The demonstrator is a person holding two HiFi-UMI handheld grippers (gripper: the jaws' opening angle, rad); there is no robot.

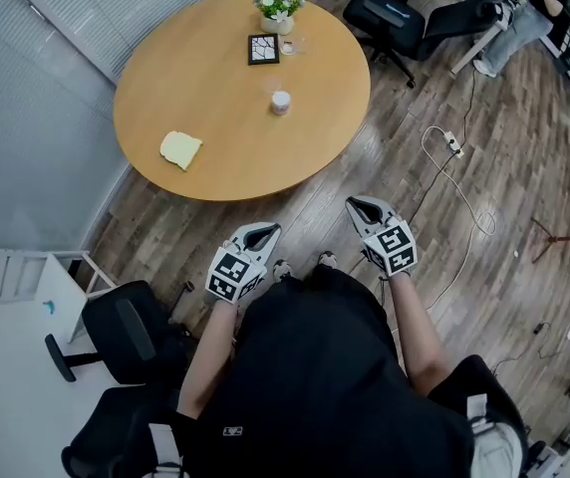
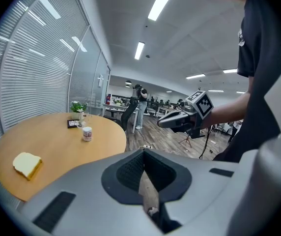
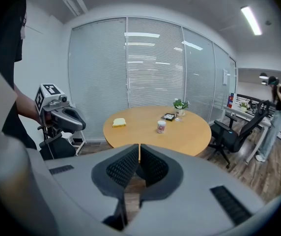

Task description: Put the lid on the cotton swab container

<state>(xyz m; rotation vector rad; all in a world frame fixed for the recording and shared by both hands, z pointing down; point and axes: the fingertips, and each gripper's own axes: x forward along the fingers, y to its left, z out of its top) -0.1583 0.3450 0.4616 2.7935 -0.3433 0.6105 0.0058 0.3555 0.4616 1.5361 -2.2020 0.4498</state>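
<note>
A small white cotton swab container [image 1: 281, 102] with a reddish label stands upright near the middle of the round wooden table [image 1: 215, 78]. It also shows in the left gripper view [image 2: 87, 133] and the right gripper view [image 3: 161, 126]. I cannot make out a separate lid. My left gripper [image 1: 268, 229] and right gripper [image 1: 357, 203] hang side by side over the floor, short of the table's near edge. Both are shut, with nothing between the jaws. The left gripper [image 2: 144, 154] and the right gripper [image 3: 139, 146] each point towards the table.
On the table lie a yellow sponge [image 1: 180, 149] at the left, a black square tile [image 1: 263, 49], a small clear item [image 1: 291, 43] and a potted plant [image 1: 278, 10] at the far side. Black office chairs [image 1: 390, 13] stand behind the table, another [image 1: 121, 332] by my left. A white cable [image 1: 459, 192] crosses the wooden floor.
</note>
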